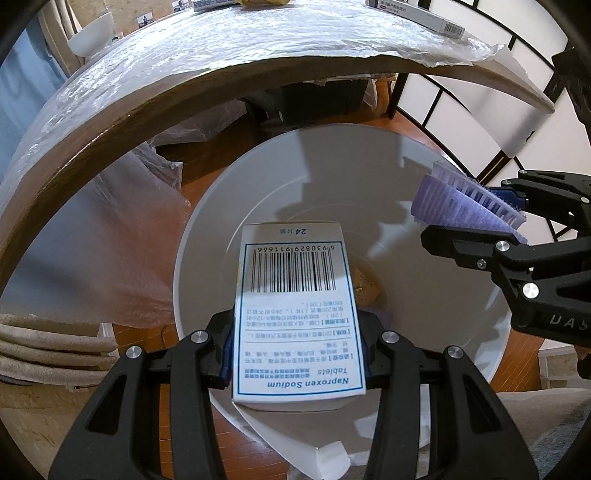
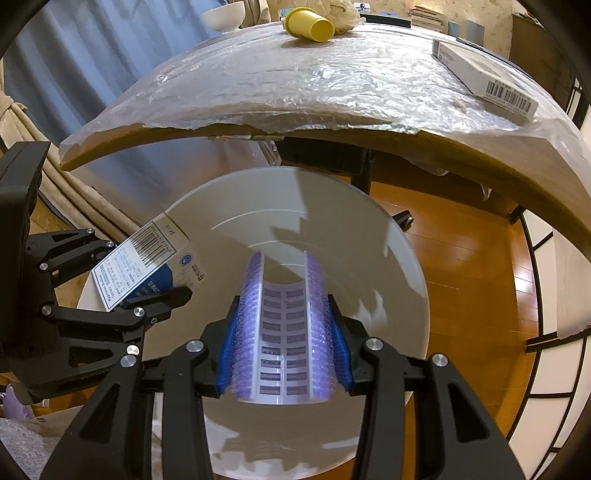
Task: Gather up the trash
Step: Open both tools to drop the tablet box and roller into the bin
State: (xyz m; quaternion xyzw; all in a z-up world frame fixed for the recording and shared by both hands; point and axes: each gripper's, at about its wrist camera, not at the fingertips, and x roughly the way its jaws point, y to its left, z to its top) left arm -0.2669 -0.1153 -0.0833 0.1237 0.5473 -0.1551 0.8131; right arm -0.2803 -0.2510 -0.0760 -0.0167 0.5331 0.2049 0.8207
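Observation:
My left gripper [image 1: 295, 354] is shut on a white medicine box [image 1: 295, 310] with a barcode, held over the open white trash bin [image 1: 443, 325]. The same box [image 2: 136, 262] shows at the left of the right wrist view, above the bin's rim [image 2: 413, 266]. My right gripper [image 2: 284, 347] is shut on a folded purple blister strip [image 2: 282, 325], also above the bin. From the left wrist view that strip [image 1: 461, 199] hangs at the right, over the bin's far side. A small tan scrap [image 1: 365, 288] lies at the bin's bottom.
A table [image 2: 295, 88] covered with crinkled plastic film stands behind the bin. On it lie a yellow cup [image 2: 308, 24], a white bowl [image 2: 225, 16] and another white box [image 2: 484, 77]. Wood floor [image 2: 461, 258] surrounds the bin; a dark-framed paper screen [image 2: 554, 369] stands right.

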